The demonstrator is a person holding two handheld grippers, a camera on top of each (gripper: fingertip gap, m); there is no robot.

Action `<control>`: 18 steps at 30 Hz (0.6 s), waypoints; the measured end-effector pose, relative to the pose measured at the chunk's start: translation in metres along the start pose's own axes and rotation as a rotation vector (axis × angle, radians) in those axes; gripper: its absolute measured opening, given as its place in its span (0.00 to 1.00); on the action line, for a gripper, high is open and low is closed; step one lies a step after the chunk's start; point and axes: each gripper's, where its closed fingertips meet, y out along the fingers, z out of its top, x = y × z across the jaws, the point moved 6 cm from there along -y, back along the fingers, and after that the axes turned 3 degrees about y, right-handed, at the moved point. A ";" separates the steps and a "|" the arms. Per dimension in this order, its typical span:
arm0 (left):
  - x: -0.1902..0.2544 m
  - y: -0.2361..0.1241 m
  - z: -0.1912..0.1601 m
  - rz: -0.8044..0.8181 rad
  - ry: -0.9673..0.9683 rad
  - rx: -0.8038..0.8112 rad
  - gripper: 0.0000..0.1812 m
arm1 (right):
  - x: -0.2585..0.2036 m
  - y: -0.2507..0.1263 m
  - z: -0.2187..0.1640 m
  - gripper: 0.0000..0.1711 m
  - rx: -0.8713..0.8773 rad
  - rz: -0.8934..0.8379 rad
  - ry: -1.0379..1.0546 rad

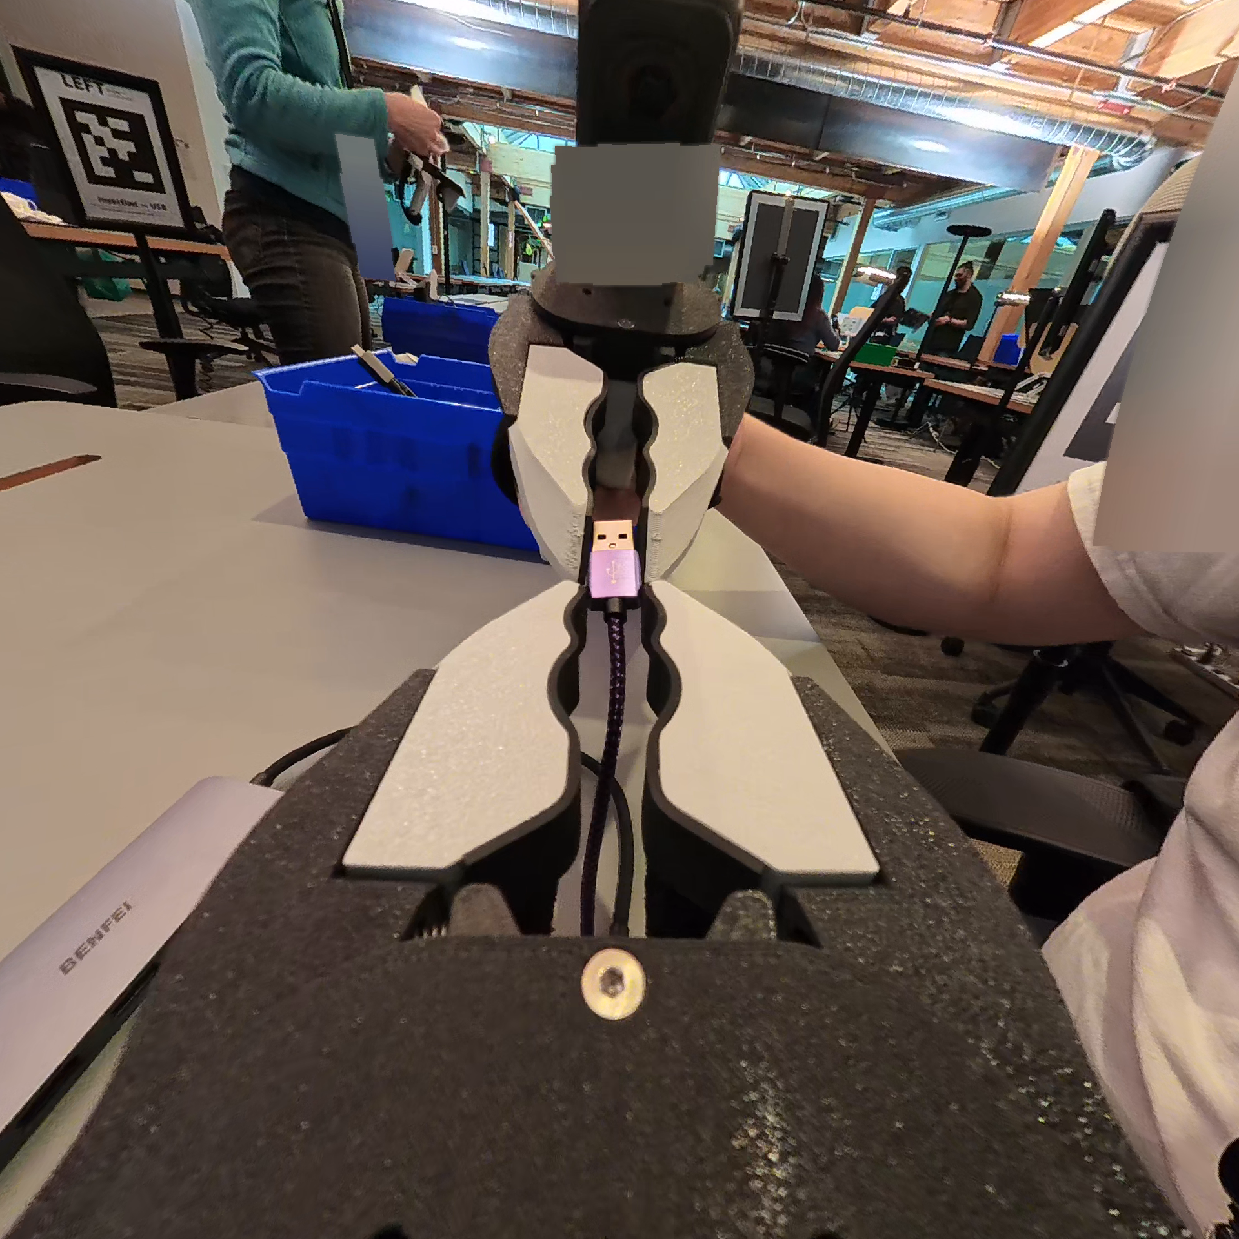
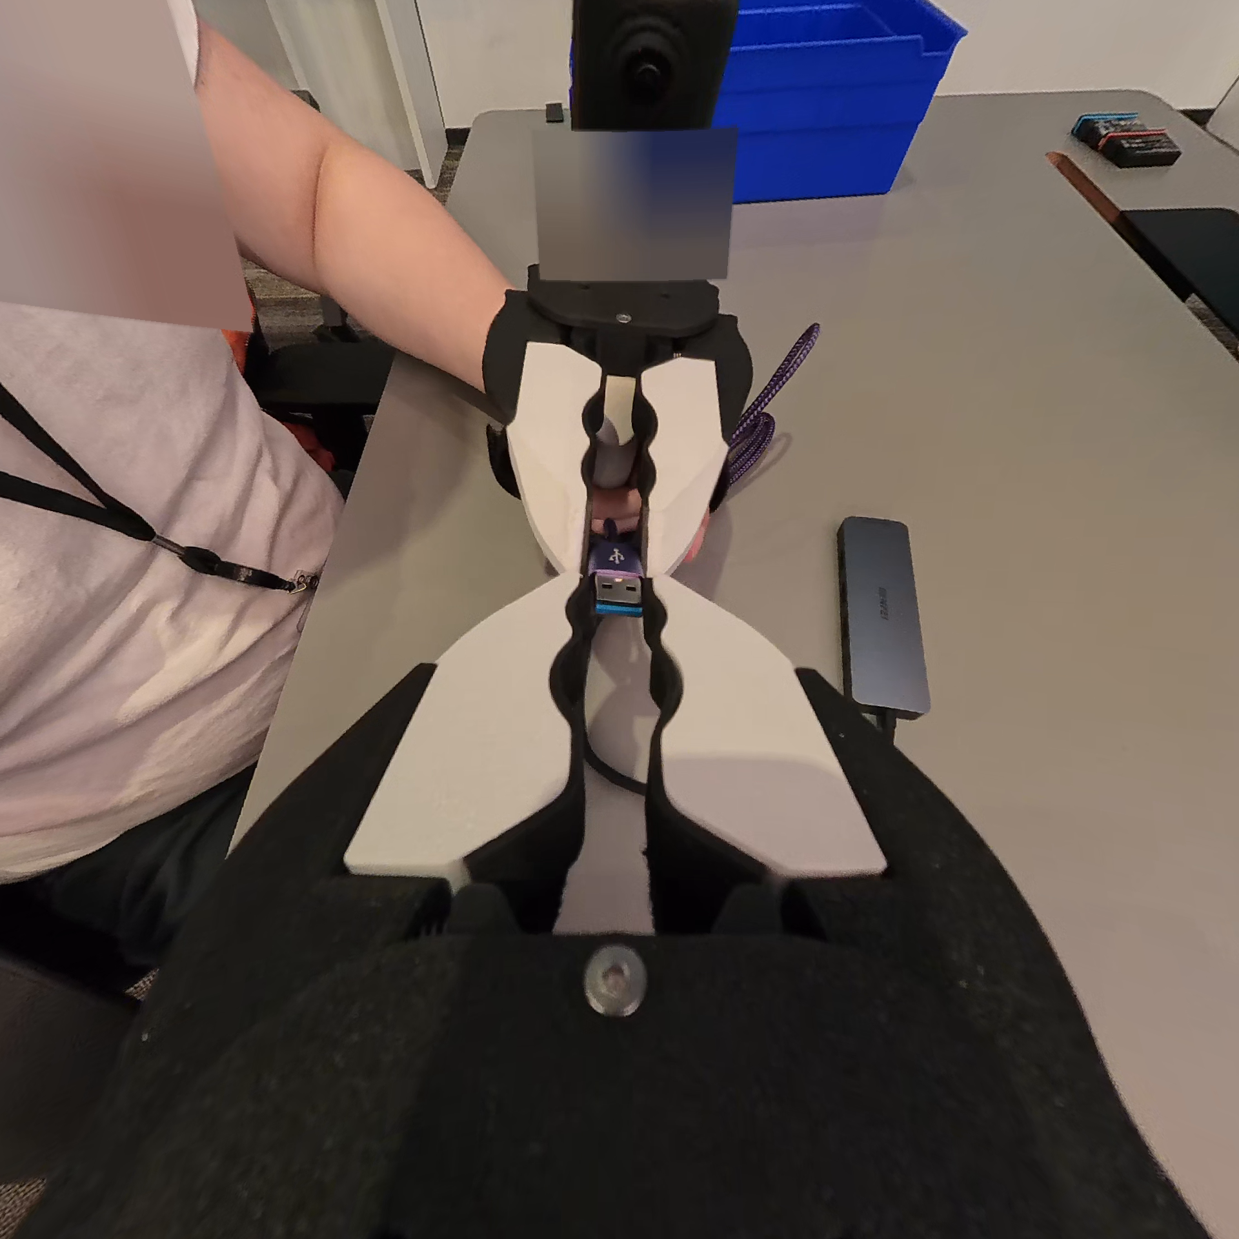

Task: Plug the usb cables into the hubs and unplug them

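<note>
The left gripper [image 1: 613,590] pinches a purple USB plug [image 1: 613,570], tip-to-tip with the right gripper [image 2: 617,590], which also nips it. Likely a handover; the hub [image 2: 883,613] needs reaching next.

left gripper [image 1: 613,593] pinching purple usb plug [image 1: 613,568], facing right gripper [image 1: 613,536].

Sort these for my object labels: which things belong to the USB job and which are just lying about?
Job: purple USB plug, purple braided cable, grey USB hub.
Lying about: blue bins, small black cases, marker sign.
</note>
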 end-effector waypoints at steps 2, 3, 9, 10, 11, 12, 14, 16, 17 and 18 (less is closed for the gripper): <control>0.000 0.003 0.000 -0.007 -0.013 -0.001 0.08 | 0.000 -0.003 0.000 0.09 -0.013 -0.008 0.002; -0.001 0.004 0.000 -0.006 -0.020 -0.004 0.08 | -0.001 -0.004 -0.001 0.10 -0.024 -0.011 0.009; 0.000 0.008 -0.001 -0.011 -0.013 -0.040 0.08 | 0.000 -0.017 0.003 0.16 -0.020 -0.049 0.039; 0.000 0.009 -0.001 -0.005 -0.010 -0.046 0.08 | 0.001 -0.020 0.003 0.16 -0.023 -0.064 0.051; 0.001 0.009 -0.001 -0.008 -0.006 -0.054 0.08 | 0.003 -0.023 0.003 0.17 -0.023 -0.083 0.062; 0.002 0.008 0.000 -0.006 0.000 -0.061 0.08 | 0.005 -0.026 0.003 0.17 -0.017 -0.105 0.071; 0.003 0.005 0.002 0.011 0.028 -0.075 0.08 | 0.007 -0.030 0.004 0.17 0.009 -0.120 0.087; 0.003 -0.002 0.006 0.025 0.058 -0.097 0.08 | 0.006 -0.033 0.006 0.17 0.059 -0.104 0.100; 0.002 -0.007 0.009 0.039 0.073 -0.106 0.08 | 0.008 -0.033 0.006 0.17 0.074 -0.108 0.120; 0.002 -0.012 0.012 0.052 0.086 -0.118 0.08 | 0.012 -0.033 0.004 0.17 0.075 -0.126 0.144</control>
